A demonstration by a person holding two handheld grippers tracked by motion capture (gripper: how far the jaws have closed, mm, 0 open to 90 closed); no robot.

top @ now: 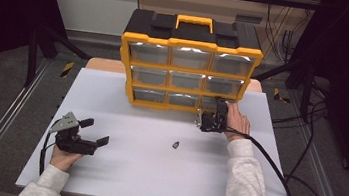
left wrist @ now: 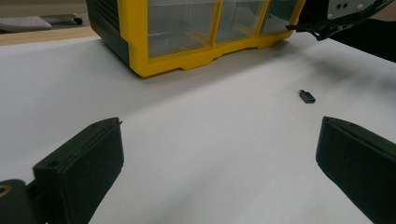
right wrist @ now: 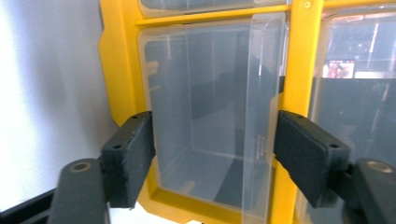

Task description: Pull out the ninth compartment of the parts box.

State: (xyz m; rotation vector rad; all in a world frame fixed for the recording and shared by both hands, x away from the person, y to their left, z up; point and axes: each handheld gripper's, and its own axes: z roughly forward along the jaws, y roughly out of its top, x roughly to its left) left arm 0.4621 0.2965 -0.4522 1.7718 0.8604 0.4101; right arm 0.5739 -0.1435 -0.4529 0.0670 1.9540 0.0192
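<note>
A yellow and black organizer (top: 192, 45) with clear drawers stands at the back of the white table. My right gripper (top: 220, 105) is rolled onto its side and points at the bottom right drawer (right wrist: 205, 112). It is open, its jaws straddling the drawer's front. The clear handle lip (right wrist: 261, 93) lies just inside one jaw, and I see no pad pressing on it. My left gripper (top: 95, 132) rests low at the table's front left, open, with nothing between its jaws. A small black part (top: 176, 144) lies on the table between the two hands.
In the left gripper view the organizer's yellow frame (left wrist: 135, 42) stands ahead, the small black part (left wrist: 307, 96) lies to the right, and the right gripper (left wrist: 336, 14) is at the top right. A black cable (top: 275, 166) trails off the table's right side.
</note>
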